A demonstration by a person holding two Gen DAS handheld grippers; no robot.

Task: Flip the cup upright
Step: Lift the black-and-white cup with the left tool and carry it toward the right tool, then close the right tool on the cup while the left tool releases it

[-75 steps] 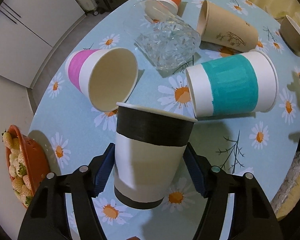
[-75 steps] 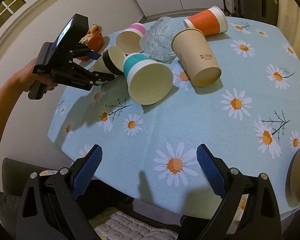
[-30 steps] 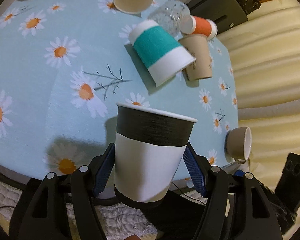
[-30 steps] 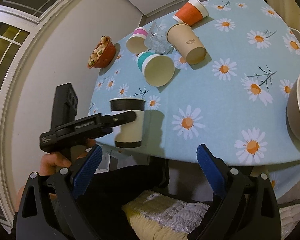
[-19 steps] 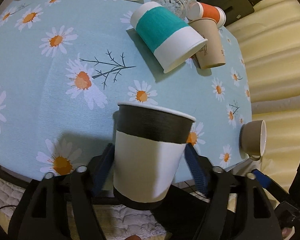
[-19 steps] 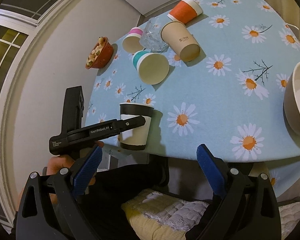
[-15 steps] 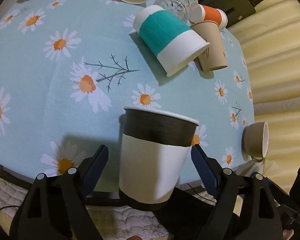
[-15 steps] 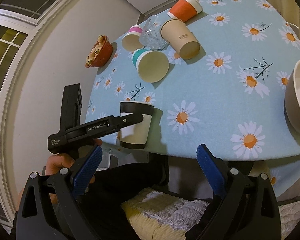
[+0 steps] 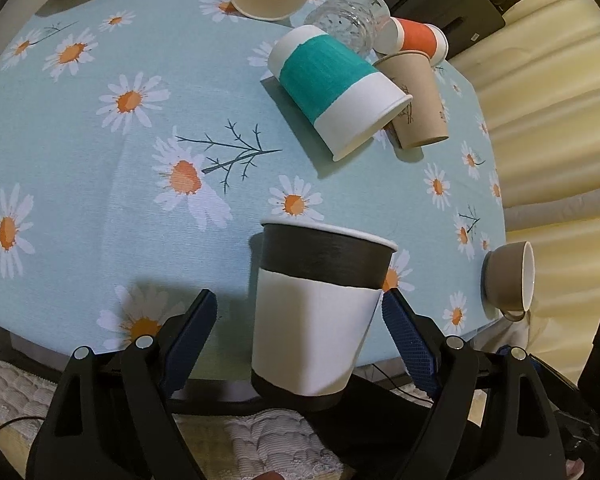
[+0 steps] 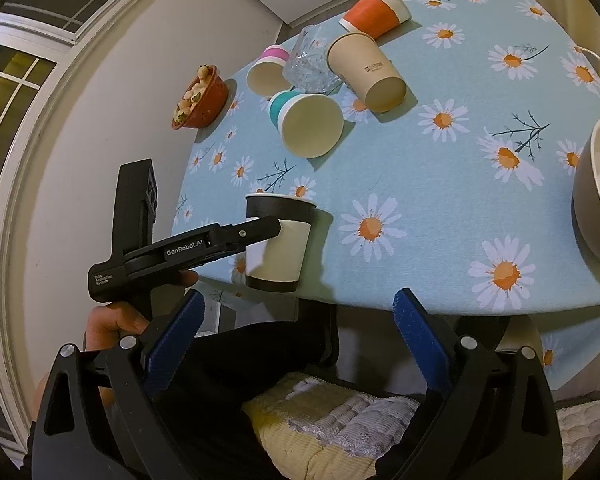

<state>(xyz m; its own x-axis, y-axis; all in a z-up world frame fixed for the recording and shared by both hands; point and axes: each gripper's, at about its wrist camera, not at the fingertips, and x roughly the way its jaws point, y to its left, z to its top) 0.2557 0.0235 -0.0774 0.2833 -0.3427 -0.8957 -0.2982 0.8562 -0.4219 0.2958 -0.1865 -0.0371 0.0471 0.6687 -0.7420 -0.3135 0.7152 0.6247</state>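
At the table's [image 10: 440, 184] right edge, a brown bowl [image 10: 596, 188] is cut off by the frame; the black-banded cup's [image 10: 278, 244] side hides behind the left gripper [image 10: 260, 236].

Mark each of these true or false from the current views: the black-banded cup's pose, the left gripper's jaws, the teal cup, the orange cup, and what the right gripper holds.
1. The black-banded cup stands upright, mouth up, at the table's near edge. True.
2. The left gripper is clamped tight on that cup. False: its jaws are spread, with a clear gap at the left pad.
3. The teal cup lies on its side. True.
4. The orange cup stands upright. False: it lies on its side.
5. The right gripper holds a cup. False: it is open and empty, short of the table.
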